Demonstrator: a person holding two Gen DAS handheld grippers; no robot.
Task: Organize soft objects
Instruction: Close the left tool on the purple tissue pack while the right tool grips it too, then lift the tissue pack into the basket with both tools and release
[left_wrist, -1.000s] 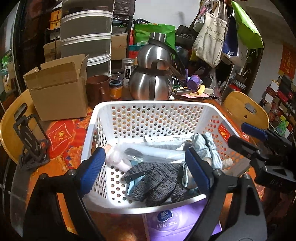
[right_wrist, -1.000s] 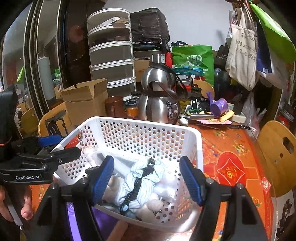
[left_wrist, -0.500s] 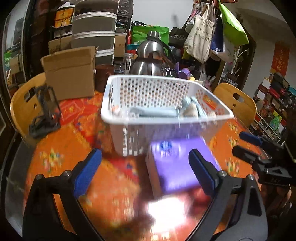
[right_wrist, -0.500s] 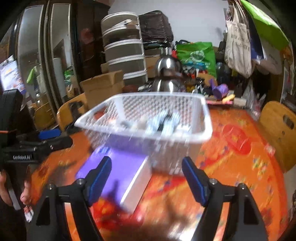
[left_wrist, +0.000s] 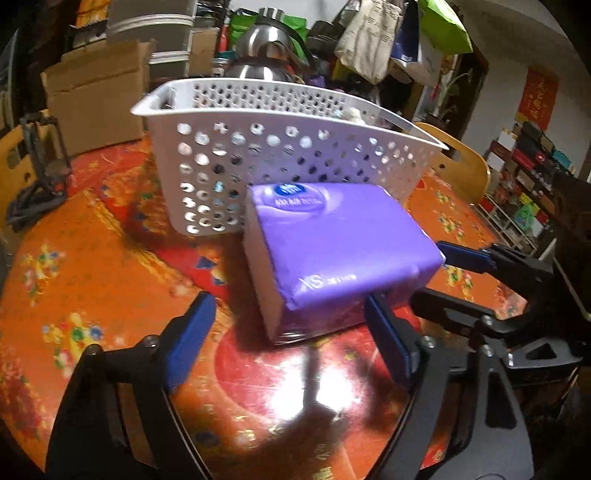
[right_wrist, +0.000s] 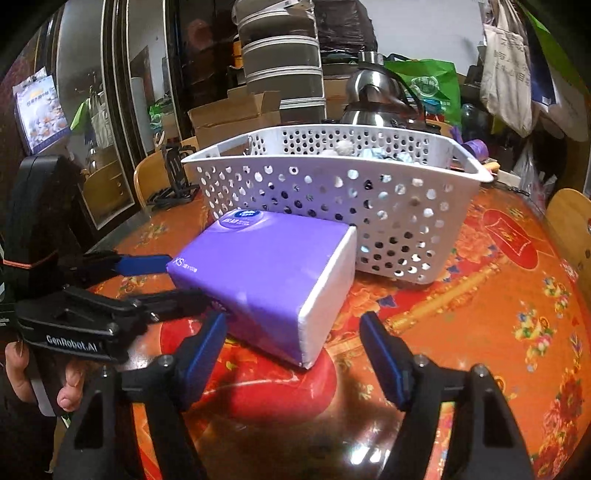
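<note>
Having dropped from above the basket (left_wrist: 280, 147), both grippers' fingers, closing slightly but apart, flank the purple tissue pack (left_wrist: 343, 240).

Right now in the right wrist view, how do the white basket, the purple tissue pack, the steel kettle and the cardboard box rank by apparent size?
1. white basket
2. purple tissue pack, though it lies nearer the camera, which inflates it
3. and 4. steel kettle and cardboard box: alike, both partly hidden and farther back, so unranked

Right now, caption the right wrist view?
Open right tool faces purple tissue pack lying before white basket.
</note>
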